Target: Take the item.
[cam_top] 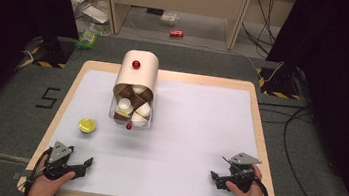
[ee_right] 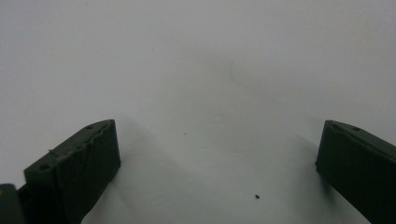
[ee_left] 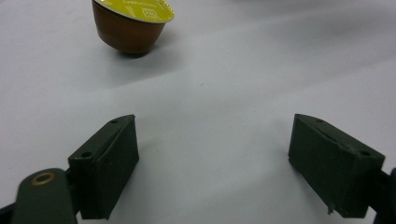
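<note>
1. Both tongs rest low at the near edge of the bench (cam_top: 162, 177): the left tongs (cam_top: 85, 162) at the near left corner, the right tongs (cam_top: 214, 176) at the near right, well apart from each other.
2. Left tongs (ee_left: 215, 158): jaws stand wide apart with bare white surface between them, nothing gripped.
3. Right tongs (ee_right: 217, 172): jaws likewise wide apart over bare white surface, holding nothing.
4. A single coffee capsule (cam_top: 87, 125) sits on the bench near the left tongs, apart from them, and to the left of the dispenser.
5. In the left gripper view the coffee capsule (ee_left: 132, 23) lies ahead and to the left of the jaws, not between them. It has a glossy brown, tapering body and a yellow-green foil lid, and stands lid-up, slightly tilted.
6. Printing runs along the lid with a small square mark beside it; it is too small and blurred to read.
7. A cream, round-topped capsule dispenser (cam_top: 137, 76) with a red knob stands at the far middle of the bench; its clear lower tray holds a heap of brown and white capsules.
8. No brand name is legible on the dispenser.
</note>
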